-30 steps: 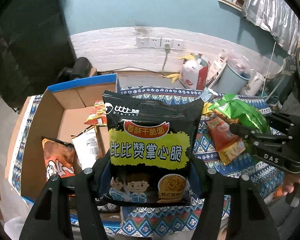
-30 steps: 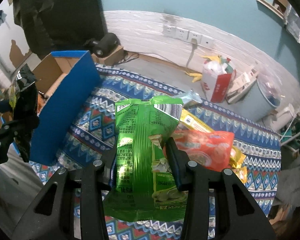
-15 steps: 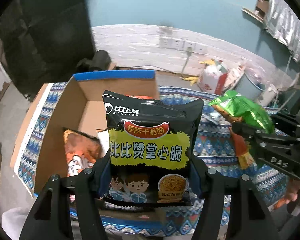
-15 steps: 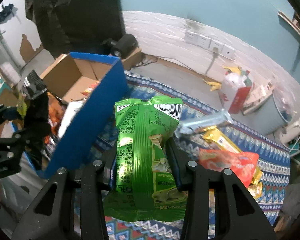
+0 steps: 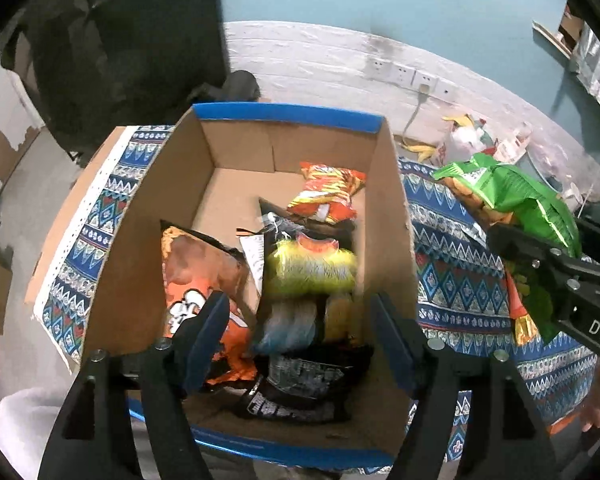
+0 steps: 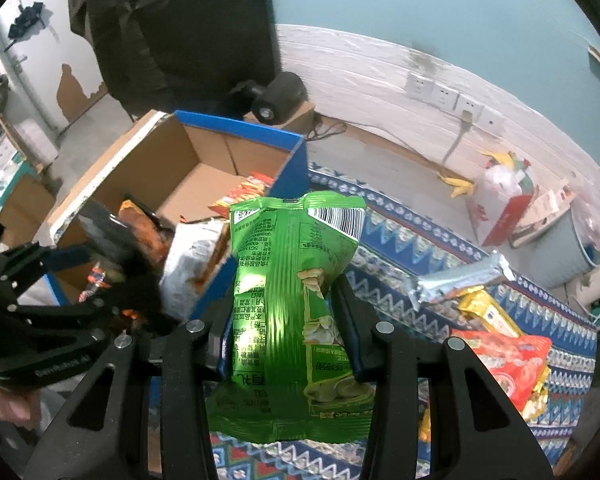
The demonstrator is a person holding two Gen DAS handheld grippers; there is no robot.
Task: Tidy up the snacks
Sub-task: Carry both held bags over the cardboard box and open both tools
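Two bags matter here: the green bag (image 6: 296, 308), pinched upright in the right gripper (image 6: 288, 320) with its jaws narrowly set and pressing its middle, and the black bag (image 5: 304, 300), blurred and dropping into the cardboard box (image 5: 384, 216) at the table's left end. The left gripper (image 5: 300, 336) hangs over the box near its front wall, its jaws opening with nothing pressed between them, the black bag loose below and beyond them. I judge the green bag light, puffed with air and crackly, its foil skin slippery; the chips inside would crush easily, so a gentle pinch across the flat middle or the crimped top seam looks safest. It hangs over the patterned cloth (image 6: 396, 240) just right of the box's blue-edged right wall. Against the earlier pictures, the black bag was clamped upright in the left jaws and filled that view, whereas now it has left them and lies among the orange bag (image 5: 196, 276) and the red-and-yellow bag (image 5: 328, 192) in the box. The box has come to sit squarely under the left gripper, and the green bag has travelled from above the loose snacks toward the box wall, with the red packet (image 6: 512, 364) left behind near the right edge
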